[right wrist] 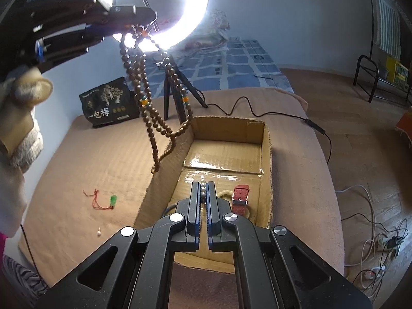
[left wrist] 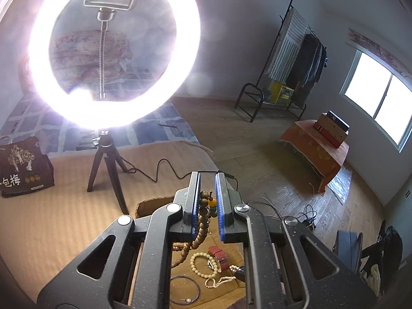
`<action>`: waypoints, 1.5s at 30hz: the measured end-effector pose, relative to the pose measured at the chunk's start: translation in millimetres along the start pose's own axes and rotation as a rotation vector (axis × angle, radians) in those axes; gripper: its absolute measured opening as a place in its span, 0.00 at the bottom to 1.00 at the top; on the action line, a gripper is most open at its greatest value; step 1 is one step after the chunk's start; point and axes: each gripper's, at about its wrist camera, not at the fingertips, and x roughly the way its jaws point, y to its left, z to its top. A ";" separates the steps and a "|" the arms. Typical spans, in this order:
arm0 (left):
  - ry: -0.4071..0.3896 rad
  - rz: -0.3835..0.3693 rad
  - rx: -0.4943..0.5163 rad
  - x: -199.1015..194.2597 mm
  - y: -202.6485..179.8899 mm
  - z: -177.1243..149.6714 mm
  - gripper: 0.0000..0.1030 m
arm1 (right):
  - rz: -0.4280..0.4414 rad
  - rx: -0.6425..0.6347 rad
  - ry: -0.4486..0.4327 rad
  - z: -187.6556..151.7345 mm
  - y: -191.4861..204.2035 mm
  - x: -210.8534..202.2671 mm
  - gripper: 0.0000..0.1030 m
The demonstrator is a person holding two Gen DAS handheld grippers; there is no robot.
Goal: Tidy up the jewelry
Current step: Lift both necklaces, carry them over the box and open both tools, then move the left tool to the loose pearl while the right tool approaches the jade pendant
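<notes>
Left wrist view: the left claw (left wrist: 207,193) is clamped on a brown bead necklace (left wrist: 199,231) that hangs above the cardboard box (left wrist: 149,204), where a cream bracelet (left wrist: 203,264) and red watch strap (left wrist: 218,256) already lie.

Right wrist view: the right claw (right wrist: 203,193) is clamped on a pearl strand (right wrist: 202,184) inside the box. A green pendant (right wrist: 112,200) and a small pearl (right wrist: 99,232) wait on the bed (right wrist: 77,159), near its left edge, so I judge sorting roughly halfway.
</notes>
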 end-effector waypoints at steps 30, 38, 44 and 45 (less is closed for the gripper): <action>0.198 0.064 -0.012 72.0 34.0 -46.5 0.10 | 0.007 0.006 0.098 -14.2 -5.3 33.2 0.03; 0.202 0.086 -0.022 71.5 41.0 -51.6 0.47 | -0.024 0.016 0.110 -15.3 -7.0 38.4 0.37; 0.205 0.099 -0.017 65.7 44.9 -57.2 0.47 | -0.049 0.012 0.091 -14.1 -4.2 34.8 0.58; 0.205 0.101 -0.016 63.5 45.9 -58.2 0.47 | -0.052 0.012 0.091 -14.2 -3.4 34.4 0.58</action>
